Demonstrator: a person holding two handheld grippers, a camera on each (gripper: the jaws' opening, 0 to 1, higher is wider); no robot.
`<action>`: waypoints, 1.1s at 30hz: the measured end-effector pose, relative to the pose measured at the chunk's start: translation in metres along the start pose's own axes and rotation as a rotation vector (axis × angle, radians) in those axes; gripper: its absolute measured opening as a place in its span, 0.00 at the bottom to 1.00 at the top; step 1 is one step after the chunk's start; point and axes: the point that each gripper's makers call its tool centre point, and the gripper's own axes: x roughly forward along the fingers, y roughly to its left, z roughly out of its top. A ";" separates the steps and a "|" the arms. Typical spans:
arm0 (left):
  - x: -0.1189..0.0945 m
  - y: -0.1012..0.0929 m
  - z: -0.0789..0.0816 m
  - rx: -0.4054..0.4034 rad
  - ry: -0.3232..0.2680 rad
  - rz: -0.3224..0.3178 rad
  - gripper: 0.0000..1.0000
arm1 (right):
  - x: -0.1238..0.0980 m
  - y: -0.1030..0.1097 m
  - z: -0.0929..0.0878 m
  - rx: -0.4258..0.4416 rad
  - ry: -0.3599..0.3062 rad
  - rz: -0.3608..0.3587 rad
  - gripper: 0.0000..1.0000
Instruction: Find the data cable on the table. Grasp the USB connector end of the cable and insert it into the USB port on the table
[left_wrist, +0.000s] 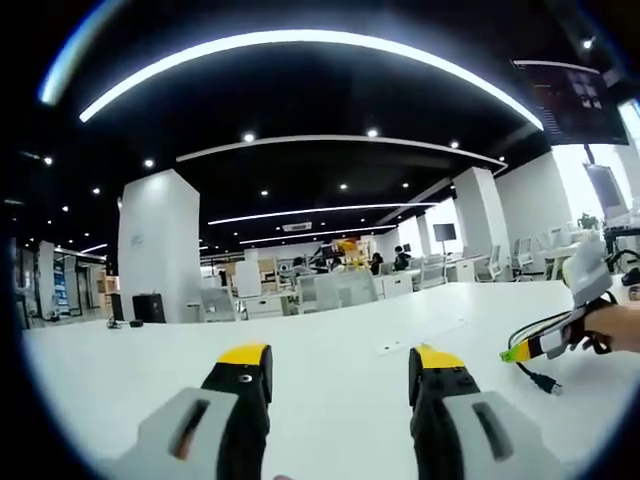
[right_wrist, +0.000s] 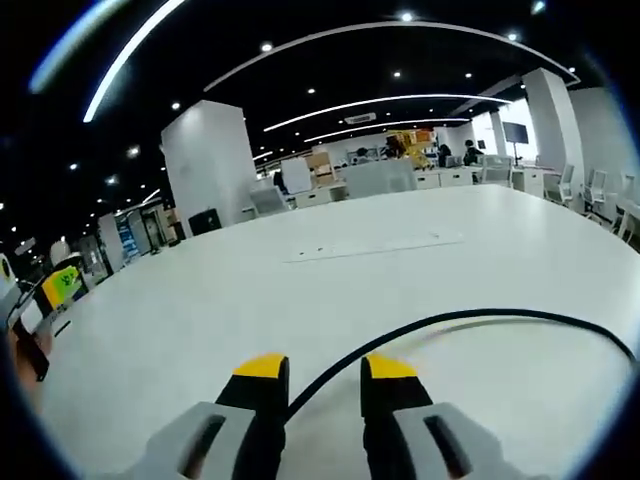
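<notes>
Right gripper (right_wrist: 326, 375): the jaws stand part-way apart with the black data cable (right_wrist: 450, 316) running up between them, close to the left-hand jaw. The gap looks wider than the cord, so we cannot tell whether it is actually clamped. From the fingers the cable goes forward, then sweeps right in a long arc over the white table (right_wrist: 200, 320). Its long axis starts along the jaws and ends across them. In the left gripper view the same tool comes in from the right, held by a hand (left_wrist: 622, 325), with a short black tail and the connector end (left_wrist: 541, 381) hanging just past its tip, near the tabletop. It is too small to confirm as USB. Left gripper (left_wrist: 340, 365): jaws wide apart, nothing between them, low over bare table, well apart from the cable. We judge the right gripper nearer by far, so the plug-in falls to it. Ahead of the right jaws and well apart sits a flush panel (right_wrist: 375, 245) set into the table, a likely place for the port, though we see no socket. It reads as level and closed, contents hidden.
</notes>
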 end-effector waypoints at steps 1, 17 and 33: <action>0.000 0.000 0.001 0.002 -0.002 0.002 0.55 | 0.001 -0.001 -0.001 0.007 0.004 0.000 0.29; 0.001 -0.002 -0.003 0.017 0.013 -0.002 0.55 | 0.009 -0.006 -0.005 0.149 0.011 0.032 0.21; 0.004 -0.009 -0.012 0.027 0.045 -0.028 0.55 | 0.003 -0.012 0.010 0.232 -0.061 0.042 0.10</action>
